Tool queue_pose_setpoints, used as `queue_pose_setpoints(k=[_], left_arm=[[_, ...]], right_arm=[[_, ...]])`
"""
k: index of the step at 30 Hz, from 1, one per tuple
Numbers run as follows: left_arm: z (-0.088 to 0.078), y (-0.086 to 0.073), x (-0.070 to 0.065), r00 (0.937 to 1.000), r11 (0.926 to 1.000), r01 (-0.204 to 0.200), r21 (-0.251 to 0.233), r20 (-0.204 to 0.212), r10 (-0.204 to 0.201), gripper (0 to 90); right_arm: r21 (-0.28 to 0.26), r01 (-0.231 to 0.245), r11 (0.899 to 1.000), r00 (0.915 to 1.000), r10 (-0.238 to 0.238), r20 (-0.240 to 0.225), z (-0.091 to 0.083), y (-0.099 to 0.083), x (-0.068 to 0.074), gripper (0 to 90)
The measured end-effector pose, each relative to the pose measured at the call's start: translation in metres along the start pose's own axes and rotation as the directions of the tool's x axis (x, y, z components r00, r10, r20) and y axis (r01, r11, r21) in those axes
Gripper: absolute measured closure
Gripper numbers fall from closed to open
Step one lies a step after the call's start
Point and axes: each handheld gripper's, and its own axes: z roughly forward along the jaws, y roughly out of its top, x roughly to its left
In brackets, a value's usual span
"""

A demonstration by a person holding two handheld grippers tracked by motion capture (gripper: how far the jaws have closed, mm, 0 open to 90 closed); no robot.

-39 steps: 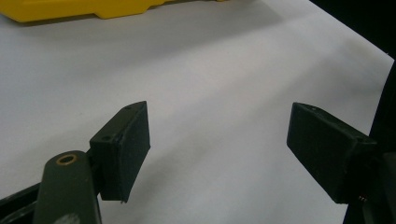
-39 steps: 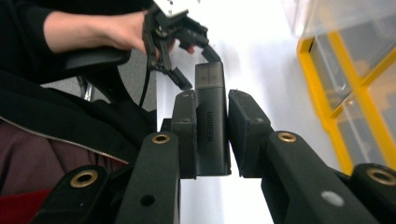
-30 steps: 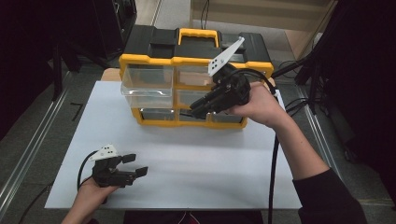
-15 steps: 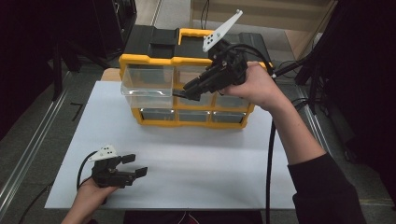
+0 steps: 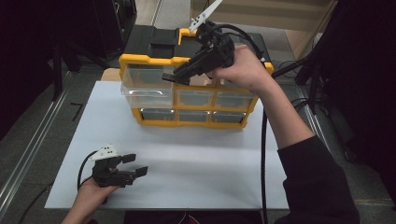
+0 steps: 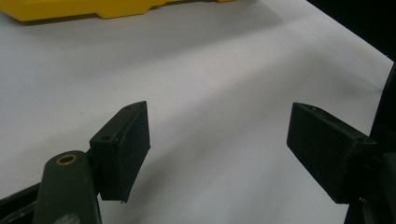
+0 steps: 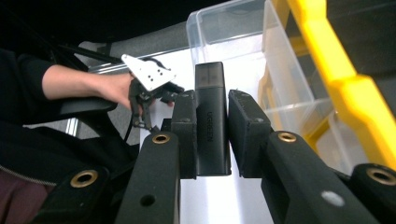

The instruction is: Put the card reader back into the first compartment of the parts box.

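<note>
- The right gripper (image 7: 209,135) is clamped on a small black adapter (image 7: 211,116), a slim block with faint grey lettering down its face. Both pads press its long sides, and its upper end sticks out past the jaw tips.
- From the high view, the right gripper (image 5: 169,78) is held in the air, tilted down toward the open clear drawer (image 5: 145,88) at the top left of a yellow-and-black organizer box (image 5: 196,116).
- The drawer is pulled forward out of the box front. In the right gripper view, its clear drawer (image 7: 243,51) lies just beyond the adapter's tip, with the yellow frame running along the right.
- The step in hand looks like carrying the adapter over this drawer to drop it in. To do it well, I would bring the tip fully past the near clear wall before loosening the grip, and lower it close to the drawer floor so it does not bounce out.
- Keep the jaws clear of the yellow frame, since a knock could twist the adapter in the pads.
- The left gripper (image 5: 132,164) rests on the white tabletop (image 5: 196,158), well apart from the box, jaws spread wide with nothing between them.
</note>
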Motion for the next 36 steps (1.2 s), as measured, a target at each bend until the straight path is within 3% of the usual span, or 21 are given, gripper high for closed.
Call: queue_pose_setpoints(k=[12, 20, 32, 36], left_arm=[[-0.002, 0.001, -0.003, 0.9996, 0.9996, -0.027, -0.001, -0.003, 0.027, 22.7], [-0.003, 0.000, -0.004, 0.9997, 0.9997, -0.023, -0.002, 0.007, 0.023, 22.7], [-0.004, 0.000, -0.004, 0.9997, 0.9997, -0.023, -0.007, 0.010, 0.023, 22.7], [-0.004, 0.000, -0.004, 0.9997, 0.9997, -0.022, -0.008, 0.008, 0.022, 22.7]], right_arm=[[0.002, -0.021, 1.000, 0.9994, 0.021, 0.028, 0.019, 0.026, -0.001, 71.2], [0.020, -0.025, 0.999, 0.9984, 0.024, 0.051, 0.037, 0.041, -0.003, 71.2], [0.043, -0.028, 0.999, 0.9984, 0.026, 0.051, 0.058, 0.047, -0.005, 70.8], [0.029, -0.048, 0.998, 0.9975, 0.046, 0.054, 0.060, 0.043, -0.005, 62.9]])
